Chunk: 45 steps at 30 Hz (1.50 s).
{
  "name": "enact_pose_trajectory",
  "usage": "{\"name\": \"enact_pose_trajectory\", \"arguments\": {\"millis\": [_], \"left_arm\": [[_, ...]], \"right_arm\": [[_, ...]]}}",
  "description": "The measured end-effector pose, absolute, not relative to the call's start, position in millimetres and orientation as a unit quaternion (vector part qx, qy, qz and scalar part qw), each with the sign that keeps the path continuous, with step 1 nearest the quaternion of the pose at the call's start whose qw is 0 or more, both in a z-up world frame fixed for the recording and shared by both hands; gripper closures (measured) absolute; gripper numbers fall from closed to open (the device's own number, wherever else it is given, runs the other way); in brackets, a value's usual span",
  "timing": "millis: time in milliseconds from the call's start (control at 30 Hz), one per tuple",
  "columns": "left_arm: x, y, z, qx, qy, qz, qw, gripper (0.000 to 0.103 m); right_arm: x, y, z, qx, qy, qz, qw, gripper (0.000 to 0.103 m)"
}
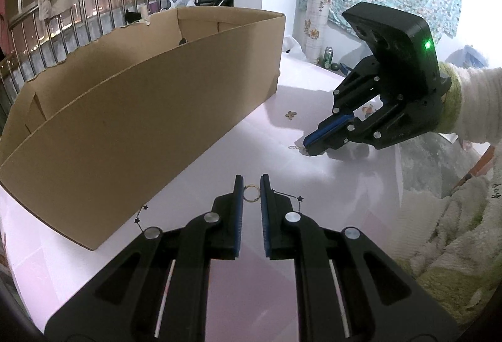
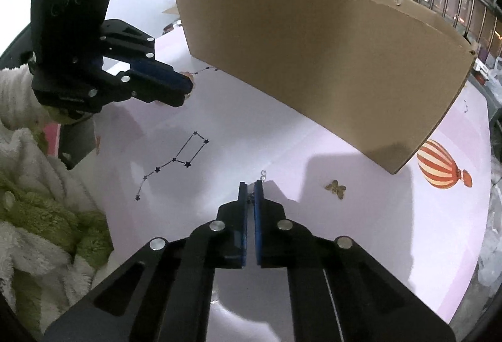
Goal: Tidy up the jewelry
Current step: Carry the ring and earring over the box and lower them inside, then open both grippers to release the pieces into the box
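A small gold ring (image 1: pixel 251 193) sits between the blue pads of my left gripper (image 1: pixel 252 180), low over the pink tabletop (image 1: pixel 282 160), and the pads close on its sides. The right wrist view shows that gripper (image 2: pixel 187 88) with its tips down at the table. My right gripper (image 2: pixel 249 184) is shut on a thin silver chain (image 2: pixel 263 175), a short end of which sticks out past the tips. From the left wrist view the right gripper (image 1: pixel 307 150) rests its tips on the table, with the chain (image 1: pixel 295 147) trailing left. A gold butterfly charm (image 2: pixel 335 188) lies loose to the right.
A large open cardboard box (image 1: pixel 141 122) stands along the table behind both grippers. The tabletop carries a printed constellation (image 2: pixel 175 160) and a hot-air balloon (image 2: pixel 439 164). A green can (image 1: pixel 328 57) stands at the far end. A person's fluffy sleeve (image 1: pixel 470 103) holds the right gripper.
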<state>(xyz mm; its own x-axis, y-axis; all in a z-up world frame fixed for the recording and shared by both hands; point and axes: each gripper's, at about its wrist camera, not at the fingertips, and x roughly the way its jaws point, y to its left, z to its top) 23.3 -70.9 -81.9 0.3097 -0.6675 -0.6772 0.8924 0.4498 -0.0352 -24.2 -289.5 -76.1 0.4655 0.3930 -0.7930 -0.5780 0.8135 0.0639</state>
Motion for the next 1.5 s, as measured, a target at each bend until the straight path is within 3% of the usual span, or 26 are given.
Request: {"name": "enact_pose_trajectory", "arguments": {"millis": [500, 1000, 1500], "left_arm": [[16.1, -56.5, -65.3, 0.165, 0.295, -0.49, 0.804, 0.094], [31.0, -59.0, 30.0, 0.193, 0.193, -0.486, 0.83, 0.093], [143.9, -93.4, 7.3, 0.203, 0.302, -0.389, 0.846, 0.093]], "right_arm": [[-41.3, -298.1, -23.6, -0.087, 0.366, 0.271, 0.886, 0.101], [-15.7, -292.2, 78.2, -0.139, 0.245, 0.295, 0.913, 0.101], [93.4, -310.6, 46.2, -0.125, 0.291, 0.259, 0.913, 0.101]]}}
